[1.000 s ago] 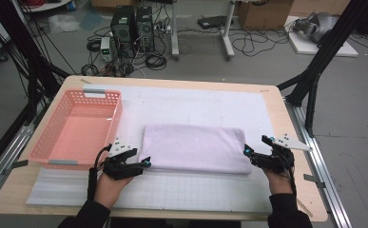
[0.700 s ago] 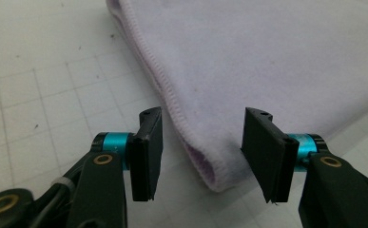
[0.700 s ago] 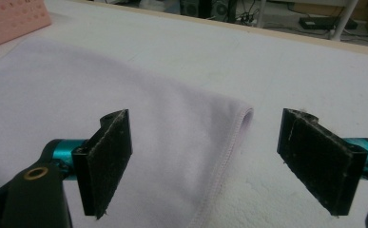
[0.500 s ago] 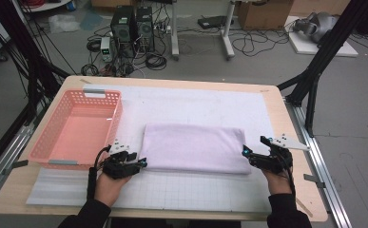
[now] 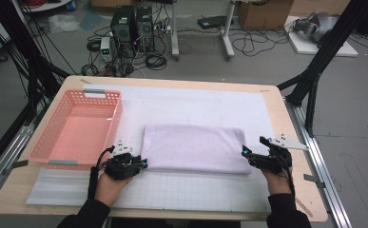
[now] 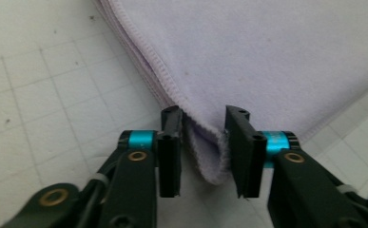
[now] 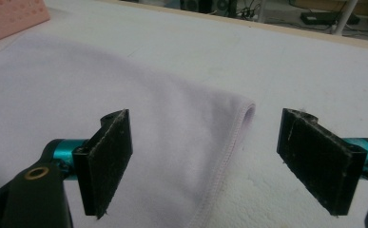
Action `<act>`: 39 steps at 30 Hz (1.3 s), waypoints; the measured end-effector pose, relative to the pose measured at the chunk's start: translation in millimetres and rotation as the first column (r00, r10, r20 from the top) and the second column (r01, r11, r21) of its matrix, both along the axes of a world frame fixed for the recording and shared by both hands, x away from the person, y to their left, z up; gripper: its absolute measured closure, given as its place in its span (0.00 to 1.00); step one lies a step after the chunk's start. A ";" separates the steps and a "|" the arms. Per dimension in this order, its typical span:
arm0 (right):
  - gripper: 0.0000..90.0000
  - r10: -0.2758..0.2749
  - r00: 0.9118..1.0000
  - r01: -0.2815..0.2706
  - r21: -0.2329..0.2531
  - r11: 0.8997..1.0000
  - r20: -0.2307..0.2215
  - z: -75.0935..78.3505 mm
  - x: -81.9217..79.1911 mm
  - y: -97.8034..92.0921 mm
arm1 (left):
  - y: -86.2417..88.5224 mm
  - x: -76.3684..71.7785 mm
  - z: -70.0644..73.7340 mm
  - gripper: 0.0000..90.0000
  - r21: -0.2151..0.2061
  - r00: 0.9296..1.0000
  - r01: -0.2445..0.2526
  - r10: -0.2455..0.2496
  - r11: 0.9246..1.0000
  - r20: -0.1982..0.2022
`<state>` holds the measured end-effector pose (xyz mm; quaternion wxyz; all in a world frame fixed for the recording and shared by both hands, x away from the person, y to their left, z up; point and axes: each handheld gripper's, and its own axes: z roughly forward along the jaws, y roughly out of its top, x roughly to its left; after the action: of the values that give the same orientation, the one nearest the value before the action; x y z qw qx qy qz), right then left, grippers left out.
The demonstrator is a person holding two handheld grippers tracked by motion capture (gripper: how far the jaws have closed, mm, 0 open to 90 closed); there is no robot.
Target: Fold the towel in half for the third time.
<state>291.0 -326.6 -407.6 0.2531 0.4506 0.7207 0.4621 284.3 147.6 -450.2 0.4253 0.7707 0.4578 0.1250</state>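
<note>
Left gripper (image 6: 201, 156), at the lower centre of its own view, has its jaws drawn narrow around the near corner of the folded lilac towel (image 5: 195, 147); cloth bunches between the pads, though full closure is not confirmed. Right gripper (image 7: 224, 161) stands wide, its jaws straddling the opposite near corner without contact. In the high view the towel lies flat at centre frame on the white mat (image 5: 191, 107), with the pink basket (image 5: 109, 118) at upper left of it.

Recommendation: finish the left pinch so all layers are caught. Advance the right gripper until the hemmed corner sits deep between the pads, then close. Lift both corners evenly to prevent the fold slipping open.
</note>
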 end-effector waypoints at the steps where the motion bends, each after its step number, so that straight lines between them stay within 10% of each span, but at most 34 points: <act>1: 0.20 0.000 1.000 0.000 -0.001 1.000 0.000 0.0 0.0 -0.2 | 0.0 0.0 0.0 0.79 0.000 1.000 0.000 0.000 1.000 0.000; 18: 0.20 0.119 0.993 -0.117 0.059 0.991 -0.028 4.8 9.0 29.0 | 2.0 -1.0 8.3 0.93 -0.081 1.000 0.020 -0.020 0.997 -0.001; 24: 0.20 0.203 0.979 -0.201 0.082 0.976 -0.020 16.6 19.7 64.3 | 6.7 -3.5 13.2 0.93 -0.153 1.000 0.029 -0.027 0.988 0.013; 39: 0.26 0.354 0.929 -0.356 -0.006 0.934 -0.110 31.9 81.3 151.2 | 5.5 -11.3 11.5 0.93 -0.162 1.000 0.014 -0.010 0.987 0.020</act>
<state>372.3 -175.4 -375.7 0.1324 0.3337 0.8087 0.4659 273.0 153.0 -438.7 0.4918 0.7350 0.4576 0.0922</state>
